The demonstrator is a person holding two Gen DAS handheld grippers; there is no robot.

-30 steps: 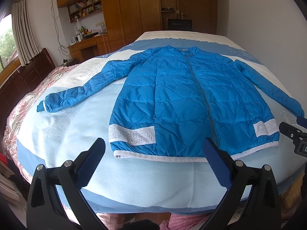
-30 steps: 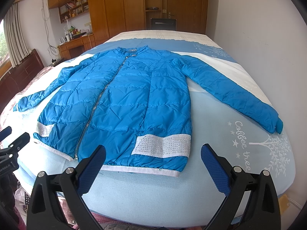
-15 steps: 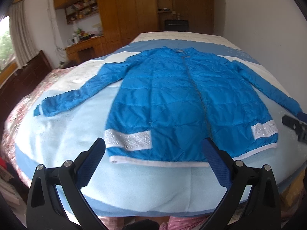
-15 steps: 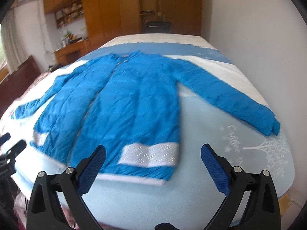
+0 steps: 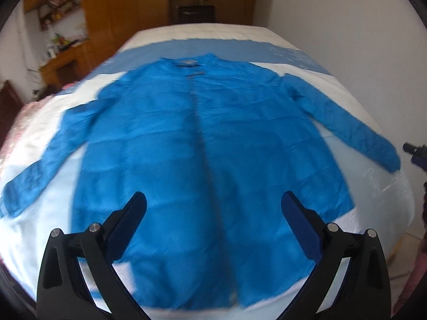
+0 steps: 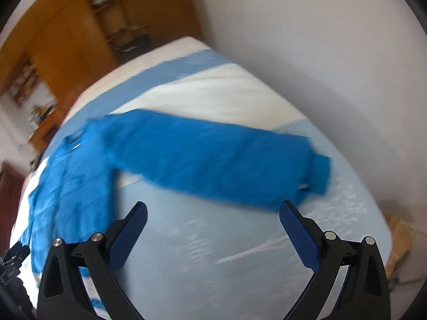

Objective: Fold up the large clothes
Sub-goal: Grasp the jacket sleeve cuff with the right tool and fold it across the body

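Observation:
A blue quilted jacket (image 5: 202,144) lies flat and face up on the bed, zipped, sleeves spread to both sides. My left gripper (image 5: 213,213) is open and empty, hovering above the jacket's lower front near the hem. My right gripper (image 6: 212,218) is open and empty, above the bed just in front of the jacket's right sleeve (image 6: 213,157), whose cuff (image 6: 319,172) points right. The right gripper's tip also shows in the left wrist view (image 5: 415,152) beside that cuff. Both views are motion blurred.
The bed (image 5: 379,186) has a light blue and white cover. A white wall (image 6: 320,53) runs along its right side. Wooden wardrobes (image 5: 133,5) and a cluttered desk (image 5: 64,56) stand beyond the bed. A cardboard box (image 6: 400,237) sits on the floor at the right.
My left gripper has moved forward over the jacket's hem and toward its middle. My right gripper has swung right and forward to the right sleeve. Both stay open.

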